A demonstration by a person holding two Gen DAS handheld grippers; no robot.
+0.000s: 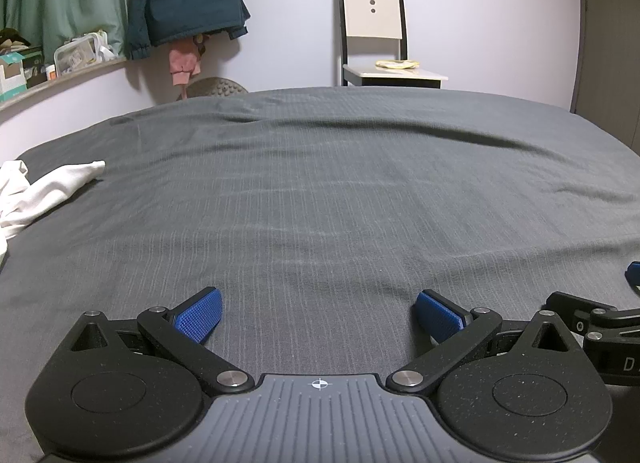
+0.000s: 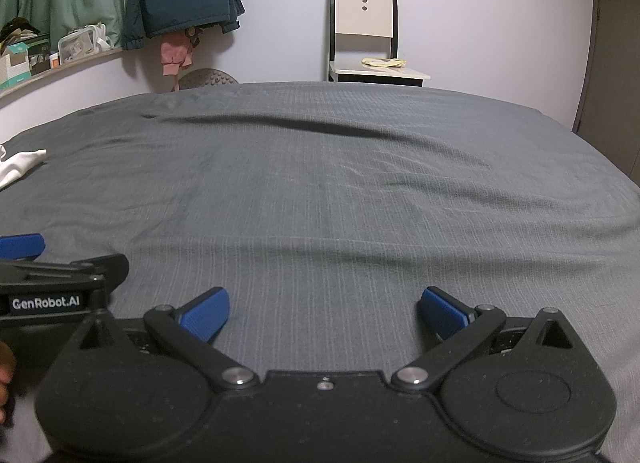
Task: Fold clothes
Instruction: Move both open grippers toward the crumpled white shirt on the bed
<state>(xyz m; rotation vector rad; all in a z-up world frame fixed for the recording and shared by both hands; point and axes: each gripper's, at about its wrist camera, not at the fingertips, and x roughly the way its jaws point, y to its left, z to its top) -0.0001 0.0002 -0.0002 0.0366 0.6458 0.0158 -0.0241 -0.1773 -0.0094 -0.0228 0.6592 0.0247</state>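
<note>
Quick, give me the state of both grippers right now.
Left gripper: open wide, holding nothing, over the grey bedsheet.
Right gripper: open wide, holding nothing, over the same sheet.

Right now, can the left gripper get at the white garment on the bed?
Probably yes. The left gripper is open and empty, the white garment lies off to its left, and only bare grey bedsheet lies between them.
</note>
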